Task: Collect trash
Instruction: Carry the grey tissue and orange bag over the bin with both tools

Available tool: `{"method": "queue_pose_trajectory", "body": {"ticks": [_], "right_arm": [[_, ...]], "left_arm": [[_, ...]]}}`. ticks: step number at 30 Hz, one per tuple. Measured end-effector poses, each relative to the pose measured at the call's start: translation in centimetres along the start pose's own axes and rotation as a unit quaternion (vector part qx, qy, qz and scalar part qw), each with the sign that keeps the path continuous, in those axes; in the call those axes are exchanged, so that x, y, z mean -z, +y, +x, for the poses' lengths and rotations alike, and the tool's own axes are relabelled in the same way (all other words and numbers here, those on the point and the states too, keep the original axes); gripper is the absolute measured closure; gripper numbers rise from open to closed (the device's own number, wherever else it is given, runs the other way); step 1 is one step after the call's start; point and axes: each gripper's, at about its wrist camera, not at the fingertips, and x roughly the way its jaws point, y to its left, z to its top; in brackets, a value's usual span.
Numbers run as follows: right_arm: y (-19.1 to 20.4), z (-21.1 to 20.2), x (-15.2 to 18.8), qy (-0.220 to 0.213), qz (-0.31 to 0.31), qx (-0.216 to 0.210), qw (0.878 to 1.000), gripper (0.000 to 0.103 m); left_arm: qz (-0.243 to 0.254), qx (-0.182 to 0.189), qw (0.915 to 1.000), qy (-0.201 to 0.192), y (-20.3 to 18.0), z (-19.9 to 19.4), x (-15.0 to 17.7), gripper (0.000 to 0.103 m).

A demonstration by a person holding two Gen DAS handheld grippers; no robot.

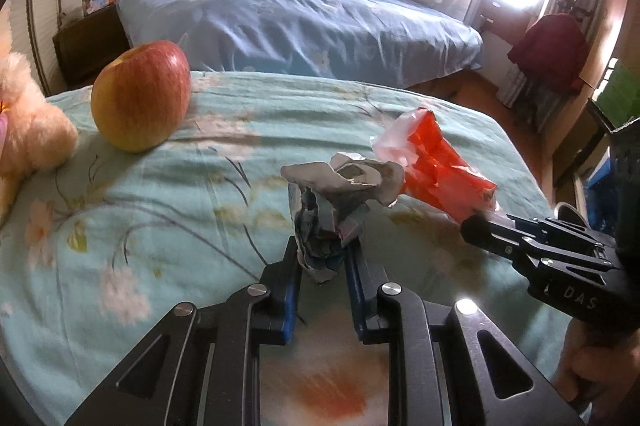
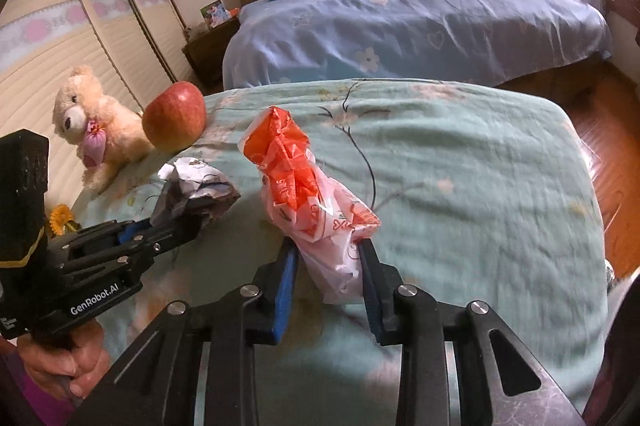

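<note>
My left gripper [image 1: 323,254] is shut on a crumpled grey paper wad [image 1: 340,194] and holds it above the green floral bedspread [image 1: 160,206]. My right gripper [image 2: 329,258] is shut on a red and white plastic bag [image 2: 304,186], held just right of the wad. In the left wrist view the right gripper [image 1: 470,222] comes in from the right with the bag [image 1: 432,166]. In the right wrist view the left gripper [image 2: 192,222] holds the paper wad [image 2: 196,190] at the left.
A red apple [image 1: 140,94] and a cream teddy bear [image 2: 96,122] rest on the bedspread's far left. A blue bed [image 1: 300,26] with a wooden headboard stands behind. A nightstand [image 1: 92,42] and a wood floor [image 2: 600,154] lie beyond the edges.
</note>
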Motion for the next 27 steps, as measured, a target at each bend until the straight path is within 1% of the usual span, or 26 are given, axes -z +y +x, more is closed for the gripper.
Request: {"method": "queue_pose_trajectory", "body": {"ticks": [6,14,27], "right_arm": [[-0.3,-2.4,1.6,-0.016,0.021,-0.001,1.000,0.074],[-1.0,-5.2,3.8,-0.031,0.046,0.008,0.998,0.074],[-2.1,-9.0,6.4,-0.052,0.066,0.020,0.996,0.074]], "left_arm": [[-0.003,0.014,0.9999,0.002,-1.4,-2.0,1.6,0.083],[0.010,0.022,0.9997,0.001,-3.8,-4.3,3.3,0.083],[0.037,0.034,0.9987,0.001,-7.2,-6.3,5.0,0.083]]}}
